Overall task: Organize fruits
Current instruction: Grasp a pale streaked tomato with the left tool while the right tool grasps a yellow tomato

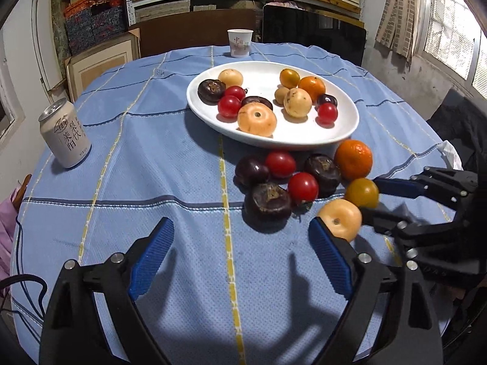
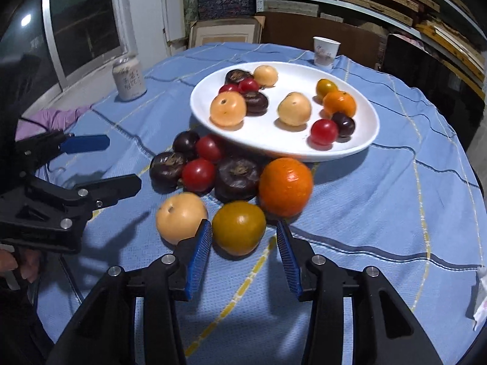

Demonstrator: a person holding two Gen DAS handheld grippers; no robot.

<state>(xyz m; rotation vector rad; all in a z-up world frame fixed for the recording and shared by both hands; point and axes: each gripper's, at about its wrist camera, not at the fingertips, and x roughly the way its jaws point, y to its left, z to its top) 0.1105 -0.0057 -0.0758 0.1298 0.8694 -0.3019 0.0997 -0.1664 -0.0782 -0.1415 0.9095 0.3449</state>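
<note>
Loose fruits (image 2: 225, 179) lie on the blue-clothed worktop (image 2: 380, 213) just beside the white oval plate (image 2: 365, 140). The left tool (image 1: 240, 252) is spread wide, empty. The right tool (image 2: 243, 261) is parted, flanking a yellow-green round fruit (image 2: 239, 228) without touching it.

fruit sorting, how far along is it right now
Roughly half done: about ten fruits sit in two groups on the white plate. In hand: nothing gripped yet; the right tool is open around the yellow-green fruit, pads not touching, and the left tool is open and empty. Left: the pile on the tablecloth, including the orange and pale yellow fruit.
</note>
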